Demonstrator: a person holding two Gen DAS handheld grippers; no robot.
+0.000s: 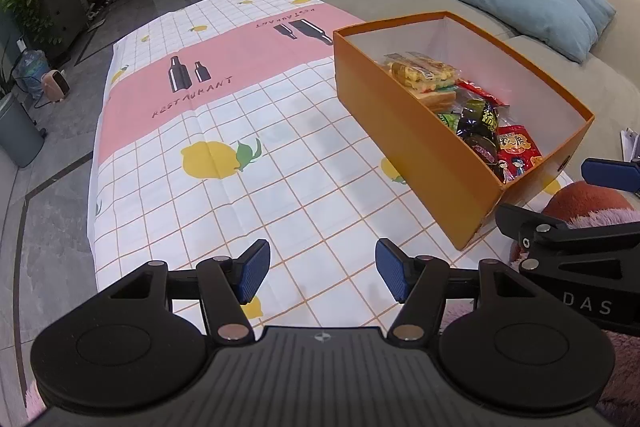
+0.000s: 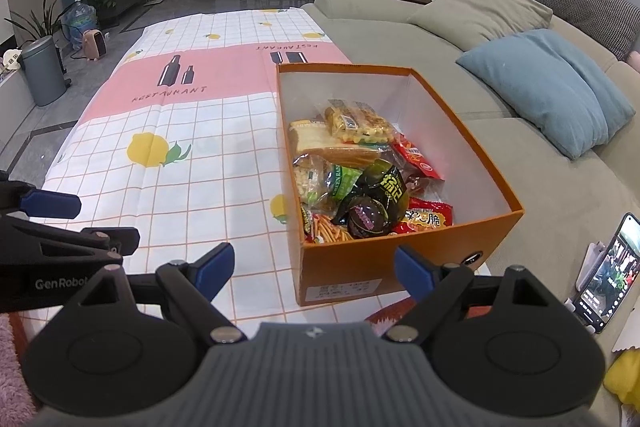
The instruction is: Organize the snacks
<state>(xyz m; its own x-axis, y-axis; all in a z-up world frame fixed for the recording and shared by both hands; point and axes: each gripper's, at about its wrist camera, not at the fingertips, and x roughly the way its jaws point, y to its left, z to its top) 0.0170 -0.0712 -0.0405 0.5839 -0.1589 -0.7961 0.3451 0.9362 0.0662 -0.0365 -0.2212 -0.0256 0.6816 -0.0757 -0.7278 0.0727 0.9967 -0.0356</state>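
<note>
The open orange cardboard box [image 2: 400, 267] sits at the two o'clock side of the surface, on its checked lemon-print cloth [image 2: 192, 179], with the crinkly packaged snacks [image 2: 360, 179] piled inside it. No packets lie loose on the cloth. The left claw [image 1: 322, 273] and right claw [image 2: 314, 269] both hover wide and empty. The sorting looks finished, or else about to begin; a next move would call for reaching into the box at twelve o'clock.

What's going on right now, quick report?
Left hand-held gripper and right hand-held gripper open, empty. Snacks all inside orange box. Tablecloth bare, nothing blocking.
</note>
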